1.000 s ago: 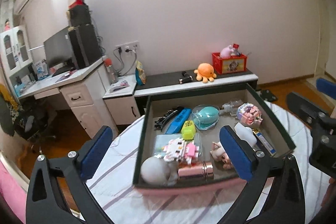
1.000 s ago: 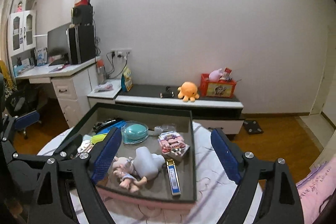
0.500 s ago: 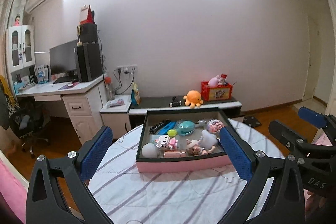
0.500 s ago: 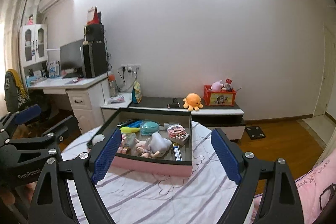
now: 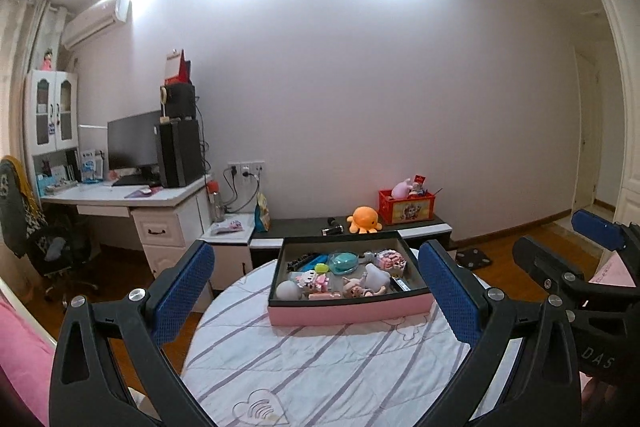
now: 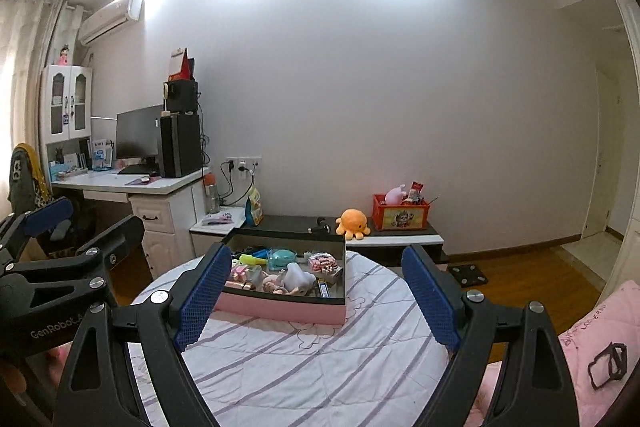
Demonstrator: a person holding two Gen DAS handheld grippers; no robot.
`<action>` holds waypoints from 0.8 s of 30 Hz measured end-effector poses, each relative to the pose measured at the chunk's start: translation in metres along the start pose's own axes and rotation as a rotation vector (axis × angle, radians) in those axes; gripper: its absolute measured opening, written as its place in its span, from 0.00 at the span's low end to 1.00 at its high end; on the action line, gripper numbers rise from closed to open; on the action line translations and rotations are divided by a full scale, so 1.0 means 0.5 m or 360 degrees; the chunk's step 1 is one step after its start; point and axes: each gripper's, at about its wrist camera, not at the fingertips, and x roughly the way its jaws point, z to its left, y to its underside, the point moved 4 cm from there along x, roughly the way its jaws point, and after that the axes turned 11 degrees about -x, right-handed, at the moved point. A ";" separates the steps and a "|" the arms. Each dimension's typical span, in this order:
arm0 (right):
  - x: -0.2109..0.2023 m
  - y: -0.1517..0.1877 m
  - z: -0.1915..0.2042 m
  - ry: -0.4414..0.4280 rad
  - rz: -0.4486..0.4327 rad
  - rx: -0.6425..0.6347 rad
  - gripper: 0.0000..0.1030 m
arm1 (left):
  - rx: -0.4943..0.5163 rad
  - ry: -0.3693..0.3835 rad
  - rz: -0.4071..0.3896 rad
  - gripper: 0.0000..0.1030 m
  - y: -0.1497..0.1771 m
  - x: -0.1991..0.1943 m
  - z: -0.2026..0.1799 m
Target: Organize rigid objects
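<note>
Now both grippers sit well back from the pink-sided tray (image 5: 348, 315) on the round table (image 5: 320, 367) — a second ago they hovered right over it. Left gripper (image 5: 316, 291) and right gripper (image 6: 316, 291) are spread wide and empty; the toys lie packed inside — sorting looks finished.

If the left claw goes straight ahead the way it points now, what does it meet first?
Probably the pink box of small toys on the round table. The left claw, open and empty, frames it; only bare striped cloth lies before it, though depth is uncertain.
</note>
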 end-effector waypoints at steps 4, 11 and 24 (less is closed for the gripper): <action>-0.048 -0.007 0.009 0.0024 -0.0029 -0.0021 0.86 | 0.0036 -0.0038 -0.0069 1.00 -0.009 -0.053 -0.005; -0.127 -0.023 0.008 0.0058 -0.0099 -0.0011 0.86 | -0.0006 -0.0009 -0.0139 1.00 -0.029 -0.138 -0.003; -0.229 -0.062 0.014 0.0197 -0.0225 0.0003 0.86 | -0.0047 0.0054 -0.0263 1.00 -0.067 -0.223 -0.001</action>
